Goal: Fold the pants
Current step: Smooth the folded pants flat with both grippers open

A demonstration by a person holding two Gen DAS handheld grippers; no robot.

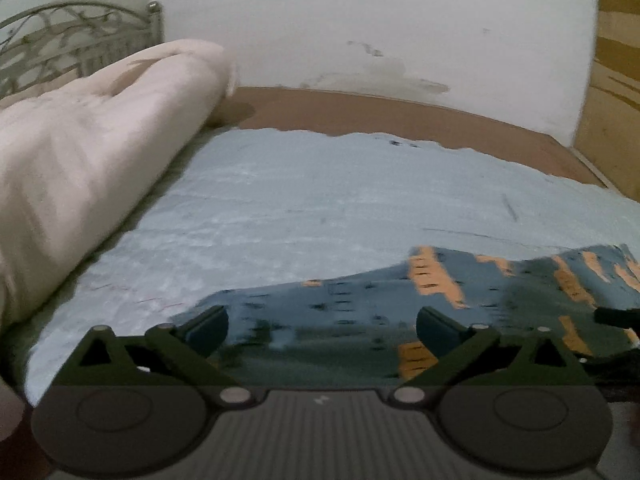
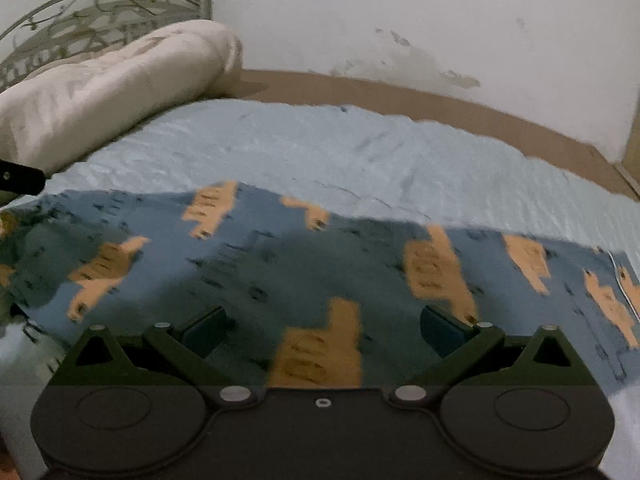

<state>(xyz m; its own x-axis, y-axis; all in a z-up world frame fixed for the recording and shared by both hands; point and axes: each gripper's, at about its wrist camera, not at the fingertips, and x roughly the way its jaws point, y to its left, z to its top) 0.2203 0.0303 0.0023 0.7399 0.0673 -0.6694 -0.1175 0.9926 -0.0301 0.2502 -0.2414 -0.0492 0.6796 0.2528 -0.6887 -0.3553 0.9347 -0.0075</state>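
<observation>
The pants (image 2: 280, 264) are blue with orange animal shapes and lie flat on the light blue sheet (image 2: 320, 148). In the left wrist view only their left part (image 1: 360, 312) shows, low and to the right. My left gripper (image 1: 322, 330) is open and hovers over the near left edge of the pants. My right gripper (image 2: 324, 330) is open over the middle of the pants, holding nothing. A dark tip of the left gripper (image 2: 20, 180) shows at the left edge of the right wrist view. A tip of the right gripper (image 1: 616, 316) shows at the right edge of the left wrist view.
A rolled cream blanket (image 1: 88, 152) lies along the left side of the bed, in front of a metal headboard (image 1: 60, 40). A brown mattress strip (image 1: 400, 116) and a white wall (image 1: 360, 20) lie beyond the sheet. A wooden panel (image 1: 616, 80) stands at the right.
</observation>
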